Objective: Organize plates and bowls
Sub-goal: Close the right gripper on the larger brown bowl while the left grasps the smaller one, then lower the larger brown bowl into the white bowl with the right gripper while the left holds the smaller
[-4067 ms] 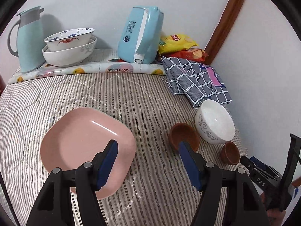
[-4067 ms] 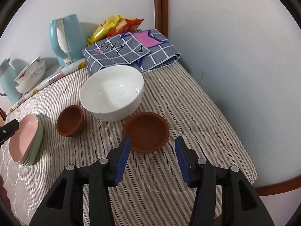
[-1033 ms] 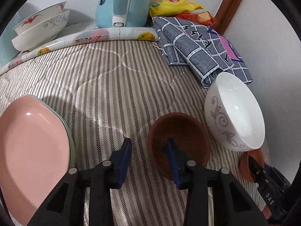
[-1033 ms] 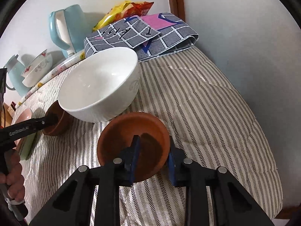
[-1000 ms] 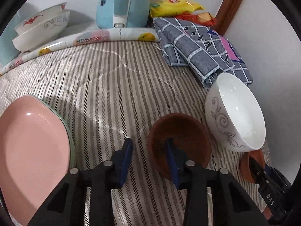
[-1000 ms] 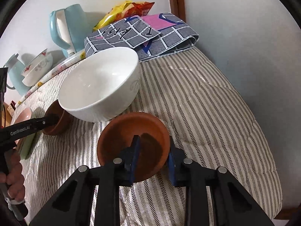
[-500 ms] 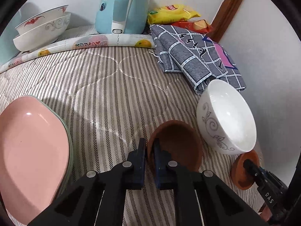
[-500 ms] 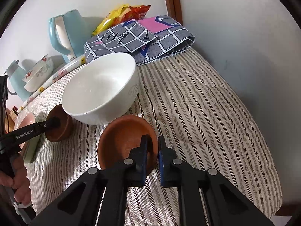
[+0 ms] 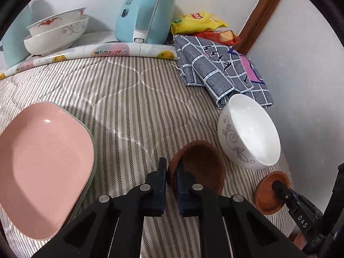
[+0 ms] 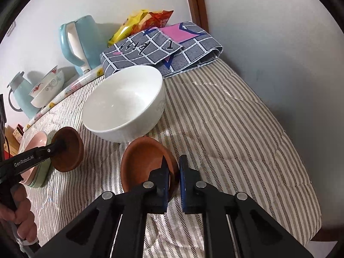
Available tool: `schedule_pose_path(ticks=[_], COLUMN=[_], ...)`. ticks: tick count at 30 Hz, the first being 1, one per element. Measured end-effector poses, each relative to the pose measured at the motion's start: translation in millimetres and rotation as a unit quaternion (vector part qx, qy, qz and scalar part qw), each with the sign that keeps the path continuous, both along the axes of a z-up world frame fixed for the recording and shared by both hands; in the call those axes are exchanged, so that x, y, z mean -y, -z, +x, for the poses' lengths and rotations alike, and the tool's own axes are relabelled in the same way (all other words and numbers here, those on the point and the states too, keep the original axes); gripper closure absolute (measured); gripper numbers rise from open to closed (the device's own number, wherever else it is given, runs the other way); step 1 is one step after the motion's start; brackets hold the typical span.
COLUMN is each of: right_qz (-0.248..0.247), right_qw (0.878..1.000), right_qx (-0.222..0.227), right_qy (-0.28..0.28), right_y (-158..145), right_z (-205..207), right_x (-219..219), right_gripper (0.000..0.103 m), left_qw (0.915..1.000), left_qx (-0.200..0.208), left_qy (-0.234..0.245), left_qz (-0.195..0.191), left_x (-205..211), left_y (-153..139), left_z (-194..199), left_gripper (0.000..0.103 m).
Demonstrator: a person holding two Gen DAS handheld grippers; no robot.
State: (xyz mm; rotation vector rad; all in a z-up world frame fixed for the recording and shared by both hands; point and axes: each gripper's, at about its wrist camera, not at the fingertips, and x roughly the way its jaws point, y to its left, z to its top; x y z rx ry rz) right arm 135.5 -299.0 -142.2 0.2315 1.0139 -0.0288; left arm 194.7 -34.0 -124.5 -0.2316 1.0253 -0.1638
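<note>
Terracotta bowls, one pinched by its rim in each gripper: left gripper (image 9: 171, 177) grasping the nearer brown bowl (image 9: 200, 165), right gripper (image 10: 173, 177) clenched on the other brown bowl (image 10: 146, 161), probably for nesting

We are seeing plates (image 9: 43, 161) lying left of the left gripper (image 9: 171, 172), a bowl (image 9: 249, 133) sitting ahead to its right, a kettle (image 9: 146, 10) standing far ahead.
</note>
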Motion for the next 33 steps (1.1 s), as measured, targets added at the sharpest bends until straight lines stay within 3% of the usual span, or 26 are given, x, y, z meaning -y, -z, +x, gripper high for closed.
schedule_pose_path(ticks=[33], right_qz=[0.010], right_qw=[0.999], right_qx=[0.041], right_qy=[-0.002], right_y=[-44], right_z=[-5], right_x=[-2], right_gripper=[0.094], left_qw=[0.9988], left_qx=[0.045], left_qy=[-0.015], left_qz=[-0.014], left_x=[-6], left_y=[-45], left_z=[-16], left_gripper=[0.095])
